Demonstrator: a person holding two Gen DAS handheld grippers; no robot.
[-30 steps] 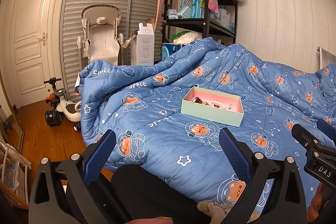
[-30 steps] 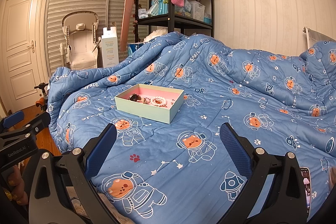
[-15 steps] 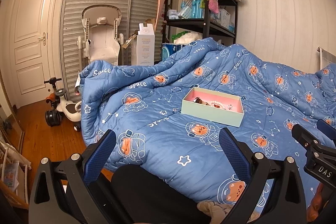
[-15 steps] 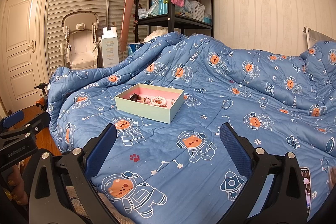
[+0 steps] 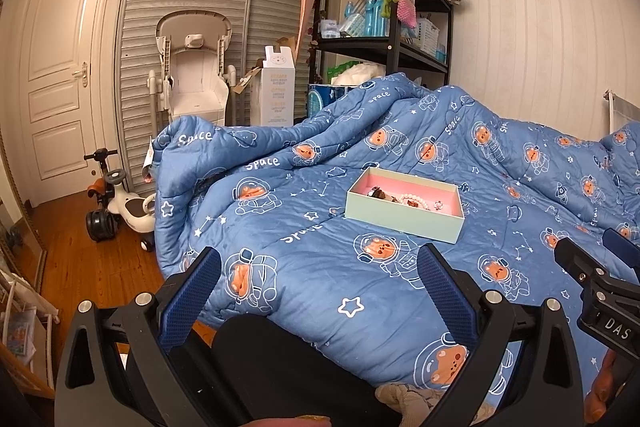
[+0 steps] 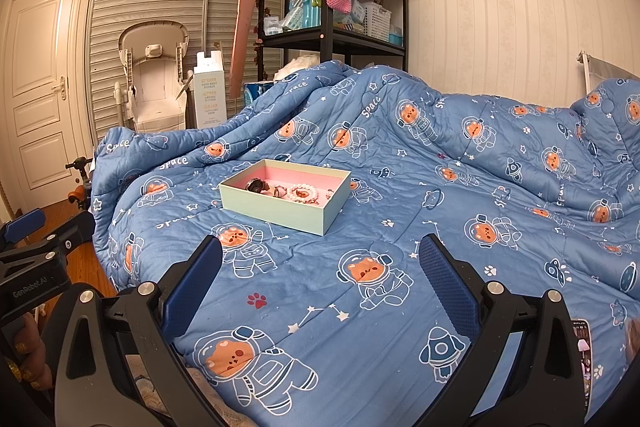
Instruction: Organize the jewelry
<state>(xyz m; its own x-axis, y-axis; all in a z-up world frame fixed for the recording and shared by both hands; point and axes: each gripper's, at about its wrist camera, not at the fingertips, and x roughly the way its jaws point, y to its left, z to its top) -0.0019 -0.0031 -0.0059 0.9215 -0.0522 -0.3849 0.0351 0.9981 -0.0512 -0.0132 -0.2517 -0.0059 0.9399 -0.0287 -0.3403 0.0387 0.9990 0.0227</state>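
Both grippers wait near me, box of jewelry farther out.

I hold my left gripper point(image 5: 318, 283) spread and empty, the jewelry box point(image 5: 404, 205) sits open on the quilt point(image 6: 460, 211) for reach, and my right gripper point(image 6: 320, 271) is spread too, holding nothing.

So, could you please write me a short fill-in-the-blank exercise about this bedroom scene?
1. The box of jewelry rests on a ____ quilt.
2. The inside of the box is lined in ____.
3. Both the left tongs and the right tongs are ____ and hold nothing.
4. The white bead bracelet lies ____ the box.

Missing words: blue; pink; open; inside
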